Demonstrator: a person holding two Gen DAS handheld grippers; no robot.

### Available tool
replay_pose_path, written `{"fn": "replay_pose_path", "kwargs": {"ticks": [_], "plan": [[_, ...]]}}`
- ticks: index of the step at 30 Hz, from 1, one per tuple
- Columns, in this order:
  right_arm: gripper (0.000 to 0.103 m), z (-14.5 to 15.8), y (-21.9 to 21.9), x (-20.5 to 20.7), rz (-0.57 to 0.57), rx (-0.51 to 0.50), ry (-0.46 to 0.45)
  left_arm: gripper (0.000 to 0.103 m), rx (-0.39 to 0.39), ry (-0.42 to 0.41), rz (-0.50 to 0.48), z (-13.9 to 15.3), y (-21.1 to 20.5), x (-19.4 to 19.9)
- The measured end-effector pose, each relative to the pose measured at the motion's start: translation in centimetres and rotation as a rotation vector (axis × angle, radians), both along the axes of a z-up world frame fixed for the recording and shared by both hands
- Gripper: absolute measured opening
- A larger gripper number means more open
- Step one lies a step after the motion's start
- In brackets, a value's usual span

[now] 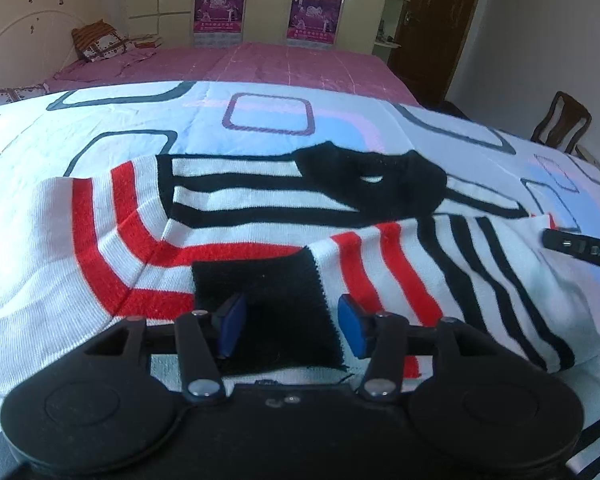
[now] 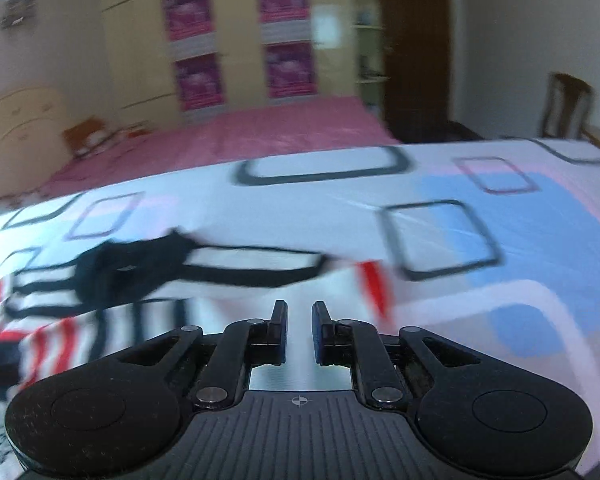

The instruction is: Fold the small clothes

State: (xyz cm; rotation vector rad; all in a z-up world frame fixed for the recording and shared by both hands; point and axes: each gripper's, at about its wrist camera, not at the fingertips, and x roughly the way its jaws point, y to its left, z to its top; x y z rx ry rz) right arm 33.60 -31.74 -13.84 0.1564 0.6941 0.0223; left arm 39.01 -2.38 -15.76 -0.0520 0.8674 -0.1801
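Sweater (image 1: 260,216) lies spread on the patterned bedsheet (image 1: 292,96), one sleeve folded across. Left gripper (image 1: 290,322) jaws open astride its black cuff (image 1: 276,292); right gripper (image 2: 300,334) nearly closed, apparently empty. Next, probably: pinch the cuff.

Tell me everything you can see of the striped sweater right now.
The striped sweater is a small knit, white with black stripes on the body and red bands on the sleeves, with a black collar. It lies on the patterned sheet, both sleeves folded across the front. The left gripper straddles one sleeve's black cuff, pads apart, not pinching.
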Motion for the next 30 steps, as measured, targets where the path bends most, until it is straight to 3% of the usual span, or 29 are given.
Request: {"fn": "replay_pose_path", "kwargs": {"ticks": [3,5,10,13,18,20,22,30], "plan": [[0.012,-2.1,1.2,1.5,0.005,-0.024,0.073,0.051,0.015,-0.010,-0.014,-0.3,0.0,-0.2],[0.012,-2.7,0.6,1.7,-0.014,-0.007,0.071,0.050,0.024,-0.012,-0.020,-0.2,0.0,-0.3],[0.012,-0.8,1.9,0.1,-0.001,0.015,0.050,0.053,-0.036,0.010,0.018,0.5,1.0,-0.6],[0.013,-2.1,3.3,-0.6,0.058,-0.035,0.108,0.055,-0.040,0.016,0.038,1.1,1.6,-1.1],[0.014,-0.5,4.3,-2.1,0.078,-0.021,0.069,0.063,-0.051,-0.003,0.078,2.6,3.7,-2.6],[0.022,-0.2,5.4,-2.4,0.098,-0.018,0.064,0.064,-0.063,0.000,0.103,3.0,4.8,-3.1],[0.051,-0.4,6.4,-2.5,0.113,-0.006,0.072,0.064,-0.061,0.006,0.123,3.2,5.8,-3.5],[0.051,0.6,11.0,-2.3,0.168,-0.016,0.051,0.064,-0.037,0.012,0.210,3.8,10.3,-4.9]]}}
